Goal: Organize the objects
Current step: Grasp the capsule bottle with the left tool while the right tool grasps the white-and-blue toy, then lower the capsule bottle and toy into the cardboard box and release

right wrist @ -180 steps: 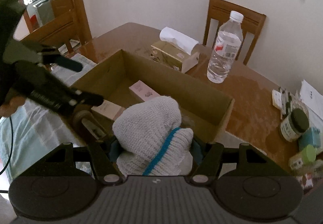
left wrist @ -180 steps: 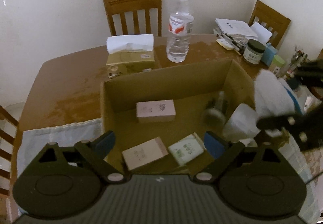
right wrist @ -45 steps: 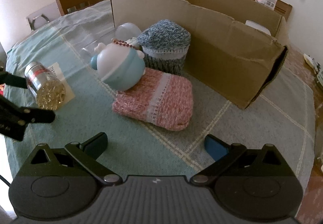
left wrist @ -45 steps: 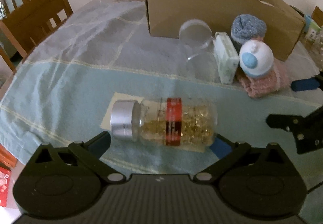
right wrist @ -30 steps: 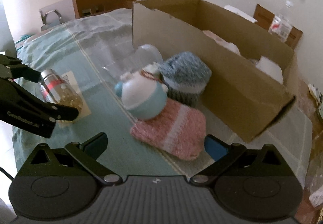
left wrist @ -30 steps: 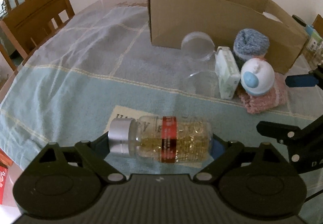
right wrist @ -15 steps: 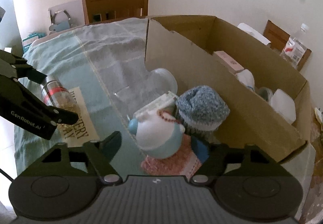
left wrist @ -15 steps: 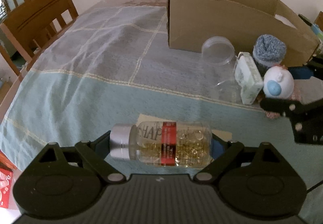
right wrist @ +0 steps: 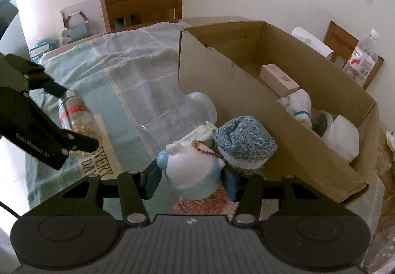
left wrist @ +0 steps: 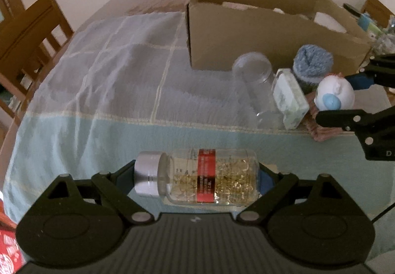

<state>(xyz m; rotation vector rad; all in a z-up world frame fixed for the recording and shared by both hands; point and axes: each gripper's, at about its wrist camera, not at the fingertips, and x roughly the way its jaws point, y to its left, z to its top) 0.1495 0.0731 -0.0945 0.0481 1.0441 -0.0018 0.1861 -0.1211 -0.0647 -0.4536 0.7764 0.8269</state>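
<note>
My left gripper (left wrist: 195, 179) is shut on a clear bottle of golden capsules (left wrist: 197, 176) with a silver cap and red label, held sideways above the blue cloth. It also shows in the right wrist view (right wrist: 76, 118). My right gripper (right wrist: 191, 179) is shut on a white and blue round figurine (right wrist: 192, 172), seen too in the left wrist view (left wrist: 334, 96). The open cardboard box (right wrist: 222, 76) stands just behind it, holding a pink carton (right wrist: 279, 80), a white sock and a white jar.
A blue knitted roll (right wrist: 244, 145), a clear empty jar (left wrist: 254, 73), a pale green pack (left wrist: 290, 98) and a pink knitted piece (right wrist: 197, 202) lie by the box. A printed card (right wrist: 98, 165) lies on the cloth. Wooden chairs stand around the table.
My left gripper has closed on the capsule bottle and lifted it off the card. My right gripper has moved in, narrowed and closed around the figurine.
</note>
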